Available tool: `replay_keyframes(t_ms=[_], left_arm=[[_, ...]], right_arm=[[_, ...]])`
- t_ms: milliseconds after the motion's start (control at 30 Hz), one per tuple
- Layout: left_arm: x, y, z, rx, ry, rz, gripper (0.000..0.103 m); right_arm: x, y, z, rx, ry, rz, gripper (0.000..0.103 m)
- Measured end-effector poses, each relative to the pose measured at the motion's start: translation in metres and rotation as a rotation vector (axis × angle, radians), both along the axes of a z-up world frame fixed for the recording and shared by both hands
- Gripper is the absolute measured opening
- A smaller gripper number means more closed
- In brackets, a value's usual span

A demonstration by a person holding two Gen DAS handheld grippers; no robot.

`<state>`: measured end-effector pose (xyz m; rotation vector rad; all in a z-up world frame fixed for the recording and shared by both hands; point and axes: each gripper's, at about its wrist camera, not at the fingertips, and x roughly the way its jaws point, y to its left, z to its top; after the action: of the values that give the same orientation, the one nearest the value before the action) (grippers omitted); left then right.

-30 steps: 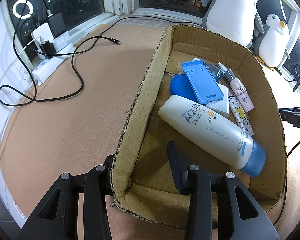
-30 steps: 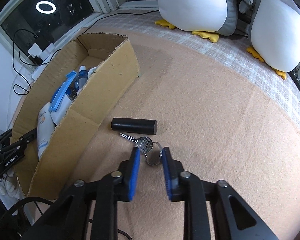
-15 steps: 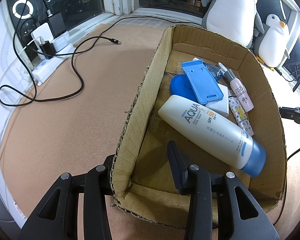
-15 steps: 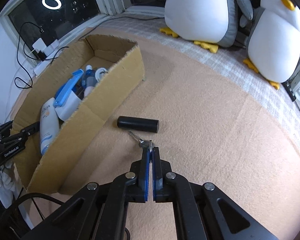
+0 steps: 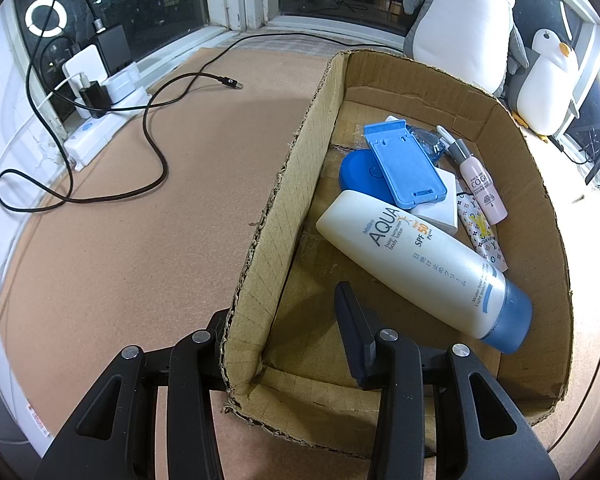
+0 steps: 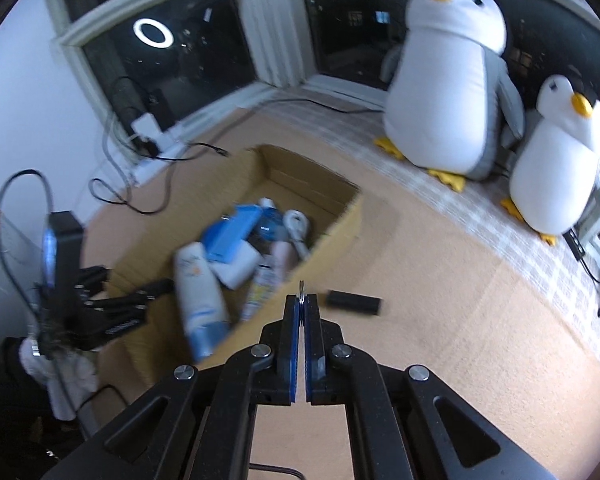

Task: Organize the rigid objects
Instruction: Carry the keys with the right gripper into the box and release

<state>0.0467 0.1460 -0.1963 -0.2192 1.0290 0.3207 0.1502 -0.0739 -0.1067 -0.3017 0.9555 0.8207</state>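
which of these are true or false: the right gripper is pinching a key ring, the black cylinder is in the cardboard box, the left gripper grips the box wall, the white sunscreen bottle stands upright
1. The right gripper is shut on a thin metal key ring. True.
2. The short black cylinder lies inside the brown cardboard box. False: it lies on the tan mat outside the box.
3. The left gripper is clamped on the box's near wall. True.
4. The white sunscreen bottle with a blue cap stands upright. False: it lies on its side on the box floor.
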Motion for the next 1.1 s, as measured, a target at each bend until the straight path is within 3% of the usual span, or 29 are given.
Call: replay_keyframes(t_ms=[267,533,1100], left_arm=[[0.0,0.0,0.0,0.0,0.0,0.0,0.04],[0.0,0.0,0.0,0.001,0.0,-0.001,0.04],[0.0,0.0,0.0,0.0,0.0,0.0,0.04]], right_arm=[[-0.036,0.028,0.013,0.061,0.042,0.118,0.002],[-0.064,0.057,-0.009,0.034,0.107,0.208,0.002],[-0.077,0.066,-0.034,-0.014,0.15,0.247,0.006]])
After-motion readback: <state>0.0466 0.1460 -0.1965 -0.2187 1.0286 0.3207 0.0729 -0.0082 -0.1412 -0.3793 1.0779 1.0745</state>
